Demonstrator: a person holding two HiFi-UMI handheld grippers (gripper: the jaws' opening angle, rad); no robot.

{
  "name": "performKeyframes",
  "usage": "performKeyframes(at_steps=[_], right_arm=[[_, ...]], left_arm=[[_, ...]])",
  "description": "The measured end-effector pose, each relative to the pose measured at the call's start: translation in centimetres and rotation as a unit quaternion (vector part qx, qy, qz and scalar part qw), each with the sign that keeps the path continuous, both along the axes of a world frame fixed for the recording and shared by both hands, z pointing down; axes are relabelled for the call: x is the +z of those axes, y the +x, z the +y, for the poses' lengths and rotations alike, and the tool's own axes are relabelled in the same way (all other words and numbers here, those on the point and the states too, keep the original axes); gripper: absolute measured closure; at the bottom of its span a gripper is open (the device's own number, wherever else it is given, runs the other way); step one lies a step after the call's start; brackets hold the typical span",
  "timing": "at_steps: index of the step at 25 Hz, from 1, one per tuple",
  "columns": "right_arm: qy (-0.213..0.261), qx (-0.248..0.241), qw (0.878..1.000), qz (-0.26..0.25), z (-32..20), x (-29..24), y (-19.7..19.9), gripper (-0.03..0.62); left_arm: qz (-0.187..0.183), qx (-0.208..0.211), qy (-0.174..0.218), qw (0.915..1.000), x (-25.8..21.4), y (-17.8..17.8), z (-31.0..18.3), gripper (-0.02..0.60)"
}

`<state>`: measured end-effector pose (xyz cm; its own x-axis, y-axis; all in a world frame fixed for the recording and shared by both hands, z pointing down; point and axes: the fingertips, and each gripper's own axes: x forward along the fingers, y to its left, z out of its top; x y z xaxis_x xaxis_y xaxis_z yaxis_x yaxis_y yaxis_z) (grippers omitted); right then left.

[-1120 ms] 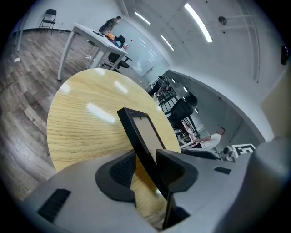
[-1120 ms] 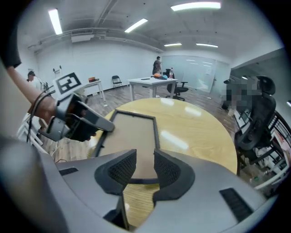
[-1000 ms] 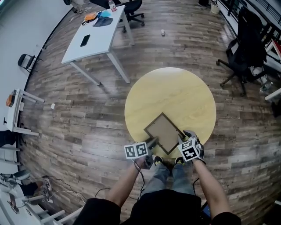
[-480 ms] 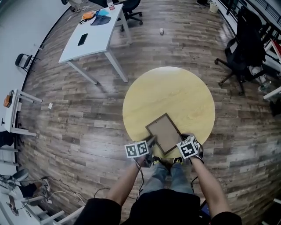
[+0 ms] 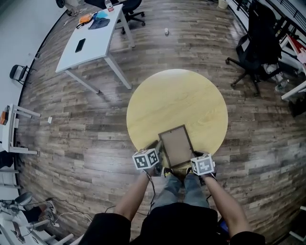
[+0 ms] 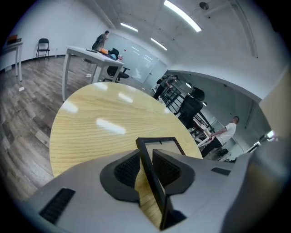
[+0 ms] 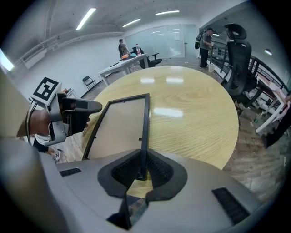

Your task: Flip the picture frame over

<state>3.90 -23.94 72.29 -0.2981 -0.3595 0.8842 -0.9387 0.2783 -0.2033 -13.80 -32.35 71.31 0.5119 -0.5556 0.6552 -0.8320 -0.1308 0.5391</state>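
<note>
readable text: none in any view
left marker cube (image 5: 146,159): black-and-white square code patterns on its faces, no letters or digits (one face also shows in the right gripper view)
right marker cube (image 5: 202,165): same kind of pattern
picture frame (image 5: 176,146): no print legible

picture frame (image 5: 176,146): 1 | round surface (image 5: 177,100): 1 | white surface (image 5: 98,40): 1 | phone (image 5: 80,45): 1 | black office chairs (image 5: 256,43) (image 5: 131,7): 2 | folding chair (image 5: 19,72): 1
</note>
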Motion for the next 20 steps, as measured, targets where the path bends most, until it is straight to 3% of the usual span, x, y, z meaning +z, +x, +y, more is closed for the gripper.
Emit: performKeyframes(at_steps=[6, 9, 12, 16, 20], right_arm=[[0.022, -0.008, 1.000, -0.009, 0.9, -0.3, 0.3, 0.539], [0.058, -0.015, 0.998, -0.004, 0.4, -1.8, 0.8, 0.539], [0.113, -0.021, 0.993, -0.025, -1.4, -5.6, 0.6, 0.537], [0.196, -0.031, 0.977, -0.074, -2.8, -11.9, 0.5, 0.539], [0.286, -0.042, 0.951, -0.113, -3.4, -20.1, 1.2, 0.539]], left_arm=[[-0.023, 0.008, 0.099, 0.9948, -4.0, 0.1, -0.3, 0.558], [-0.054, 0.028, 0.165, 0.9845, -7.2, 0.1, 0.1, 0.558], [-0.059, 0.035, 0.227, 0.9714, -11.3, 0.4, -0.1, 0.558], [-0.065, 0.053, 0.278, 0.9569, -15.5, 2.3, 0.5, 0.558], [-0.046, 0.048, 0.315, 0.9468, -20.2, 4.7, 1.4, 0.558]])
